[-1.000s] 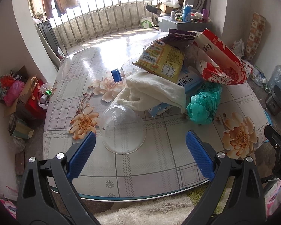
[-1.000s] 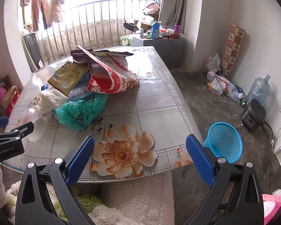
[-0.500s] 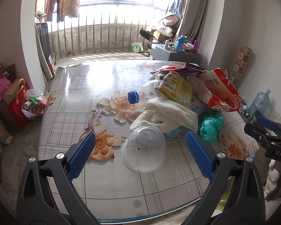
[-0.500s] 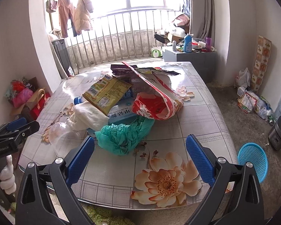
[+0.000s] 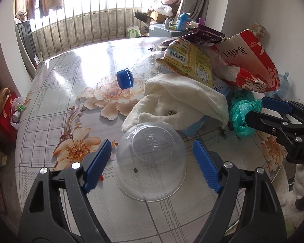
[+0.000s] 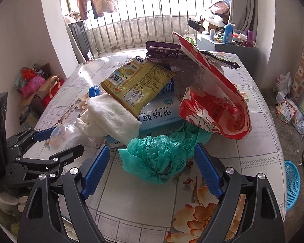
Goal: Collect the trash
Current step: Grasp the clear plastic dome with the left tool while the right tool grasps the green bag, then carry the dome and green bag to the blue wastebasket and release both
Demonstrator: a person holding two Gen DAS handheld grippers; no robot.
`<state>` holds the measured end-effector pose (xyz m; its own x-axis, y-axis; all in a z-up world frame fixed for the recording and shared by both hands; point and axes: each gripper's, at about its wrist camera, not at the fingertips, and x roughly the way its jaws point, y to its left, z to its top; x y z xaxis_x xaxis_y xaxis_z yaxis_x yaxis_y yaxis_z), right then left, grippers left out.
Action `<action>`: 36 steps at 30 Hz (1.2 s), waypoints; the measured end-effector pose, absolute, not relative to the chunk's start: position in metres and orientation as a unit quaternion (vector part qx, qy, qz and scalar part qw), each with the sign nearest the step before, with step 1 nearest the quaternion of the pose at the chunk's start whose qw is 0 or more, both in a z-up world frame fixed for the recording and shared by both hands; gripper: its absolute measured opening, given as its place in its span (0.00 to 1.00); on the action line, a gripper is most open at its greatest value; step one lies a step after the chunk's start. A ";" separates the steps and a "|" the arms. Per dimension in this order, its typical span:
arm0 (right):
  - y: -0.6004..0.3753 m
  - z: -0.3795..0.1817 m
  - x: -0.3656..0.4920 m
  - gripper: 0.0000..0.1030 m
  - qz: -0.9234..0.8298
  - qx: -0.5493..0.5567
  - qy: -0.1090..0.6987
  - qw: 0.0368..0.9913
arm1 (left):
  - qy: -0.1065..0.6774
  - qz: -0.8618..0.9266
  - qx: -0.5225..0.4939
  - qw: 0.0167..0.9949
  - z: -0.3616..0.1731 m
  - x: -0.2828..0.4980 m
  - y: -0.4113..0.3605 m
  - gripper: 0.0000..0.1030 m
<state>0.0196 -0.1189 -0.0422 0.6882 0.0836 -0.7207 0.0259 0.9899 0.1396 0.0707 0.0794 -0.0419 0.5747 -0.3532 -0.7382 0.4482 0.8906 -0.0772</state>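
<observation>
Left gripper (image 5: 152, 166): jaws closing around upturned clear bowl (image 5: 151, 160), pads not touching. Right gripper (image 6: 150, 170): jaws closing around green plastic bag (image 6: 158, 156), no contact.

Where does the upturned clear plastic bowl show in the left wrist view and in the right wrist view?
Left wrist: clear plastic bowl low centre, between the closing left gripper's blue pads.
Right wrist: bowl at left edge, beside that gripper.
Shared landmark: white cloth just behind it.
</observation>
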 end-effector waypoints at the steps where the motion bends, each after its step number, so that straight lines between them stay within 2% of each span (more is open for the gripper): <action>1: -0.120 -0.044 0.023 0.81 0.015 0.073 0.397 0.915 | 0.406 -0.227 0.057 0.884 -0.045 0.073 0.079 0.70; 3: -0.119 -0.049 0.029 0.78 0.013 0.070 0.403 0.913 | 0.412 -0.226 0.054 0.881 -0.051 0.076 0.080 0.63; 11: -0.119 -0.053 0.029 0.57 0.006 0.052 0.414 0.909 | 0.416 -0.231 0.057 0.878 -0.051 0.074 0.083 0.63; 18: -0.124 -0.048 0.010 0.47 0.024 0.068 0.420 0.904 | 0.421 -0.232 0.052 0.875 -0.041 0.057 0.094 0.62; 28: -0.148 -0.030 -0.039 0.45 0.098 0.179 0.409 0.890 | 0.406 -0.250 0.045 0.878 -0.006 0.033 0.096 0.62; 36: -0.178 -0.015 -0.086 0.45 0.152 0.286 0.357 0.876 | 0.383 -0.305 0.060 0.870 0.021 0.031 0.059 0.62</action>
<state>-0.0859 -0.1778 -0.0146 0.6996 0.4697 -0.5385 -0.0615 0.7904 0.6095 0.0305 0.0586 0.0206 0.5195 -0.4850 -0.7035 0.5773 0.8062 -0.1296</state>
